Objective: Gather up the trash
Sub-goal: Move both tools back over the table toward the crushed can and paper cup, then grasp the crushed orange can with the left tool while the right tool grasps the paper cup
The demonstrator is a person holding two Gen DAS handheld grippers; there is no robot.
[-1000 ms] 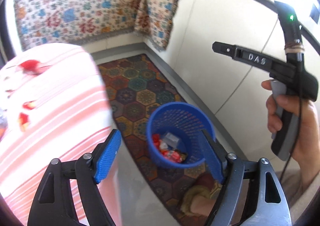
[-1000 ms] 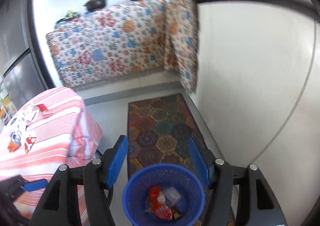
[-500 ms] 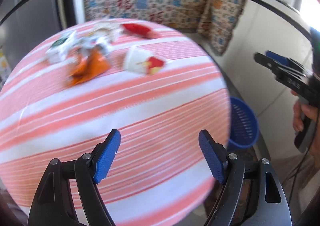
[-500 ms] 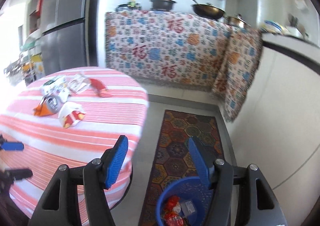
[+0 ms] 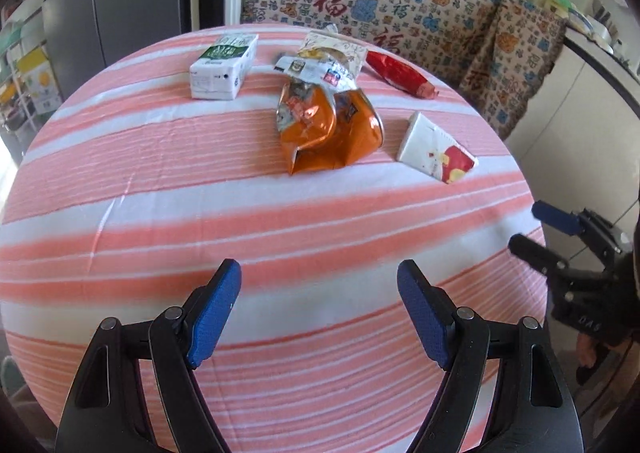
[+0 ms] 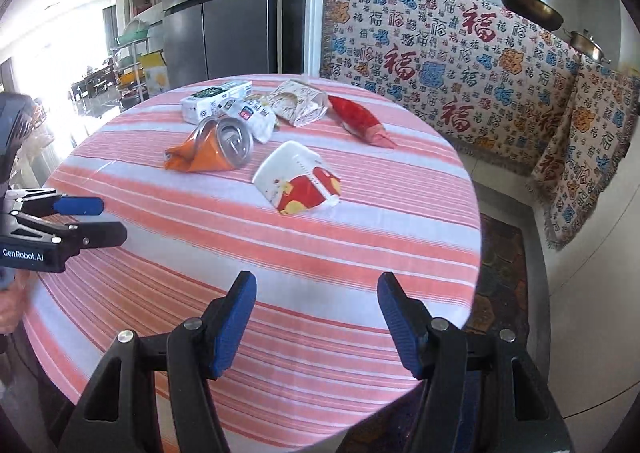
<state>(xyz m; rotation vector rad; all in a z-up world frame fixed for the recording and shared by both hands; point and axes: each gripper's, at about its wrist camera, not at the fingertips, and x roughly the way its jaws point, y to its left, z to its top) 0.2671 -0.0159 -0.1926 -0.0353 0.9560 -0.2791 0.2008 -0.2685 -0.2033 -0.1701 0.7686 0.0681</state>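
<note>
We face a round table (image 5: 168, 213) under a pink-and-white striped cloth, with five pieces of trash lying towards its far edge.

Going left to right: a white and green carton (image 5: 224, 67) lies flat near the far left edge. Beside it, near the far middle, a crumpled pale wrapper (image 5: 328, 61) rests against a crushed orange bag (image 5: 328, 129); we cannot tell whether they overlap. A red wrapper (image 5: 400, 75) lies at the far right edge. A tipped white and red paper cup (image 5: 434, 153) lies on its side nearest the right edge.

Our left gripper (image 5: 320, 317) hovers above the near edge, jaws wide apart and empty. Our right gripper (image 6: 316, 317) hovers above the near right edge, jaws also parted and empty.

To do this well, we judge the cup suits the right gripper: we should line the pads across its crushed sides, not its open mouth. The orange bag suits the left; we should pinch a raised fold, since thin foil may slip.
</note>
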